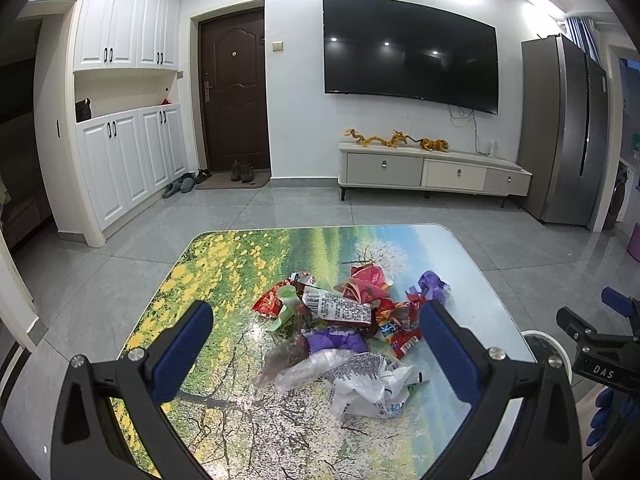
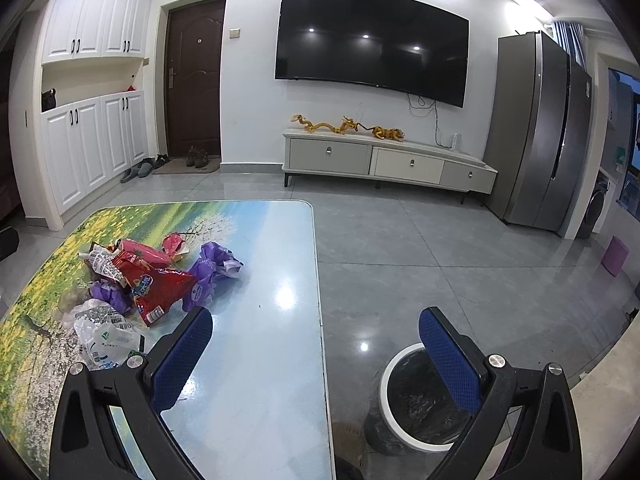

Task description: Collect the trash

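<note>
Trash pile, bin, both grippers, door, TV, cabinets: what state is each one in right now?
Trash pile: heaped on the table, uncollected.
Trash bin: open, bag-lined, on the floor.
Left gripper: open, empty.
Right gripper: open, empty.
Front door: closed.
TV: off.
Cabinet doors: closed.

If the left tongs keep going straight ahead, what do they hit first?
Probably the clear plastic bag at the near edge of the wrapper pile on the table, lying between the open left tongs; depth is uncertain.
</note>
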A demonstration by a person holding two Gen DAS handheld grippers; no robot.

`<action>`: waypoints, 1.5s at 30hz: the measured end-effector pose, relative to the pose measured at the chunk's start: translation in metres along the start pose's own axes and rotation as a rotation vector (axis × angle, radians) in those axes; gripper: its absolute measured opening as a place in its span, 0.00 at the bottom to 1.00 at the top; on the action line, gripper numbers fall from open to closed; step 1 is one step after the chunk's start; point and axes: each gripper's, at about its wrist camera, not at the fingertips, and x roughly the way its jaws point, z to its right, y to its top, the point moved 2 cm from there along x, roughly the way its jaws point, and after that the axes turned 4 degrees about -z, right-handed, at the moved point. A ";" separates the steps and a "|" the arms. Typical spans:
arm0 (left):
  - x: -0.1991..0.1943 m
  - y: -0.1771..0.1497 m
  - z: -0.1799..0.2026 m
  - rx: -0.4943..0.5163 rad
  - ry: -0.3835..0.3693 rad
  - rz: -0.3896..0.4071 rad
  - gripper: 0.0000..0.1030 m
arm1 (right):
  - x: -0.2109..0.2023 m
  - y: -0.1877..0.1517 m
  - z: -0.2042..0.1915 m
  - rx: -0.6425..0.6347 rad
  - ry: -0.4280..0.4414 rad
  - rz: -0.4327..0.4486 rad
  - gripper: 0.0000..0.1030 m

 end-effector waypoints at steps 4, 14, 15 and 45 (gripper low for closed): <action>-0.002 0.002 0.001 0.009 0.013 0.004 1.00 | 0.001 0.000 0.004 0.023 0.013 0.003 1.00; -0.014 0.018 0.007 0.024 0.041 0.023 1.00 | 0.002 0.006 0.009 0.067 0.067 0.024 1.00; -0.014 0.020 0.009 0.024 0.041 0.026 1.00 | 0.002 0.008 0.011 0.070 0.069 0.027 1.00; 0.063 0.027 -0.013 0.003 0.043 -0.032 1.00 | 0.064 0.063 0.012 0.027 0.059 -0.015 1.00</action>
